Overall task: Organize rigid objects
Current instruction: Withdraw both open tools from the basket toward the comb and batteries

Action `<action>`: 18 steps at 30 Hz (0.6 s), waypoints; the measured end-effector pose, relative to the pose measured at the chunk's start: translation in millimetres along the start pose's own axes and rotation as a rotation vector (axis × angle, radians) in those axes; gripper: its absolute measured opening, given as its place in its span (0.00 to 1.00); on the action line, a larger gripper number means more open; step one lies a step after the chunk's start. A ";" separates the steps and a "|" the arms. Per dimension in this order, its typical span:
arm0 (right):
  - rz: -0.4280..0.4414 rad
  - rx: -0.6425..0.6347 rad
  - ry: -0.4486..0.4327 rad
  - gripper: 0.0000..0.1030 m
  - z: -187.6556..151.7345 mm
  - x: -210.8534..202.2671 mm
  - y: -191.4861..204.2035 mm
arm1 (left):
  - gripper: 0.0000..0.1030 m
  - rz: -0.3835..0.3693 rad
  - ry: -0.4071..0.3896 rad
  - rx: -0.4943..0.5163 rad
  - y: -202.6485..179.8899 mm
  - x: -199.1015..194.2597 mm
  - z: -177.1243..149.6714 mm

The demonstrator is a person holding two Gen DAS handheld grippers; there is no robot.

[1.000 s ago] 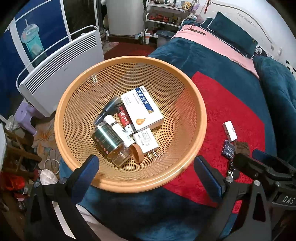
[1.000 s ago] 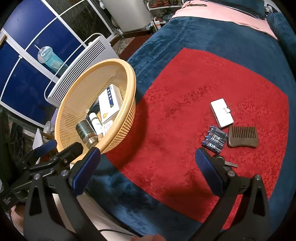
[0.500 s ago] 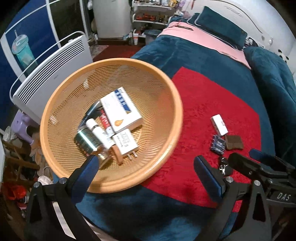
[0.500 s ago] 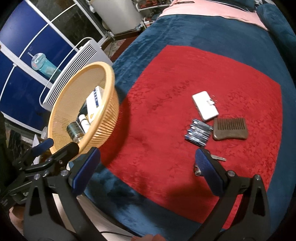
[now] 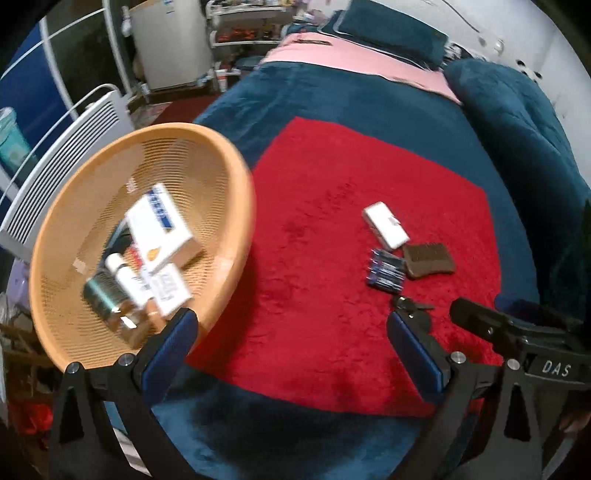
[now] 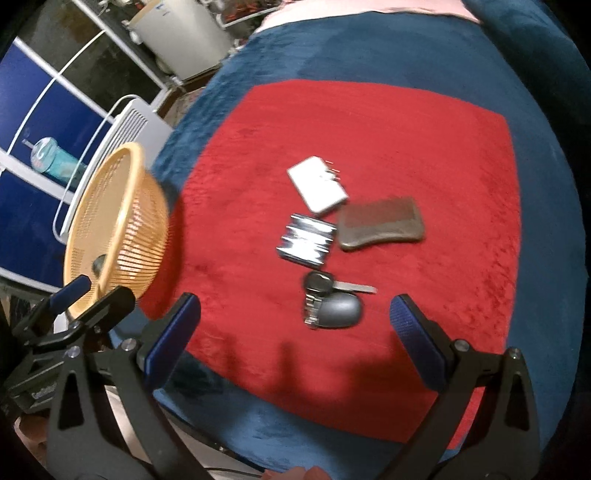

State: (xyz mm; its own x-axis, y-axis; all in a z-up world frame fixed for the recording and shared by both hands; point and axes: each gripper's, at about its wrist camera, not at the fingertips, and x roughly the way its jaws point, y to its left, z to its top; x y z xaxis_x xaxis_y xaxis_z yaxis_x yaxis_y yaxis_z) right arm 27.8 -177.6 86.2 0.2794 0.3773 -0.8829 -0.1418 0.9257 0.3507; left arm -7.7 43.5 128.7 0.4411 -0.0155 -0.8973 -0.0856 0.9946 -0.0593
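Right claw [image 6: 295, 328] advanced; keys [image 6: 330, 304] now between open fingers.

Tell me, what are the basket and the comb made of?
The basket looks like orange plastic: smooth moulded rim, walls of fine mesh holes. The comb looks like dark brown wood with a dull finish, though the picture is blurry, so it could be plastic.

Bedding: teal plush blanket [image 5: 354, 107] with red square panel [image 5: 332, 266]; pink sheet [image 5: 354, 59] and teal pillow [image 5: 391, 33] at far end. Left of bed: white panel heater [image 5: 62, 170]. Far left: white appliance [image 5: 170, 44], cluttered shelf rack [image 5: 243, 26], blue cup poster [image 6: 48, 158].
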 end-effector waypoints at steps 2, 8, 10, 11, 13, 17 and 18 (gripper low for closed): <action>-0.018 0.024 0.005 1.00 -3.0 0.6 -13.2 | 0.99 -0.014 0.017 0.026 -10.7 7.8 -2.7; -0.064 0.098 0.016 1.00 -12.2 4.7 -49.5 | 0.99 -0.047 0.059 0.090 -41.3 37.0 -11.5; -0.075 0.127 0.016 1.00 -14.4 6.1 -59.2 | 0.99 -0.064 0.074 0.113 -51.9 49.7 -14.3; -0.079 0.142 0.018 1.00 -15.6 6.8 -64.3 | 0.99 -0.077 0.081 0.124 -57.9 56.3 -15.5; -0.083 0.157 0.021 1.00 -17.2 8.8 -70.8 | 0.99 -0.109 0.101 0.139 -69.3 69.3 -17.1; -0.090 0.167 0.025 1.00 -21.9 9.2 -81.1 | 0.99 -0.180 0.145 0.157 -91.9 94.3 -19.6; -0.090 0.170 0.026 1.00 -21.8 9.3 -83.2 | 0.99 -0.191 0.155 0.164 -98.0 100.0 -20.0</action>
State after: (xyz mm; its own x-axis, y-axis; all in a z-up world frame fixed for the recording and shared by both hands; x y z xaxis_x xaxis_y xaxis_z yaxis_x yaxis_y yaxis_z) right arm 21.5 -251.7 41.9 0.2592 0.2939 -0.9200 0.0458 0.9477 0.3157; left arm 27.0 -57.5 36.0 0.2923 -0.2075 -0.9336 0.1371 0.9752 -0.1738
